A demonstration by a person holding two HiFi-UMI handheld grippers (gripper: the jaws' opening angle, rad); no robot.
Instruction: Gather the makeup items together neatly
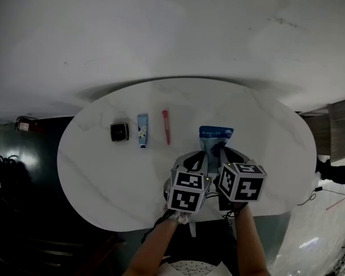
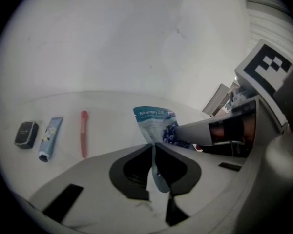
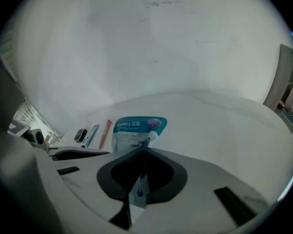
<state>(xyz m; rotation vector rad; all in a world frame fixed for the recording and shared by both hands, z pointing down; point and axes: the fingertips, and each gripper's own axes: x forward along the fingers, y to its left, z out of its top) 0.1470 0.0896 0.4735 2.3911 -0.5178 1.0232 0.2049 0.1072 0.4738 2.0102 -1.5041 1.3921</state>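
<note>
On a white oval table, seen from above, we find three makeup items in a tidy row at the left. A black compact lies furthest left. A blue tube lies just beside it, cap toward the near edge. A red lip pen comes next, parallel to the tube. None of the three touches another.

To the right of the pen, and clear of it, is the left gripper. Its own view shows us the jaws pressed together on the near edge of a blueberry sachet, with the thin foil pinched flat and a strip of it showing below them. The sachet is teal across the top with berries pictured lower down. It runs away from the jaws toward the far side of the table and is creased down its middle. We cannot tell whether its far edge rests on the tabletop.

Just to the right, close beside its partner, the right gripper has hold of the same sachet. Its jaws are likewise closed on the near edge, with a sliver of packet poking out beneath. Both grippers point steeply down over the table's near right part, and the person's forearms reach up to them from the bottom of the head view.
</note>
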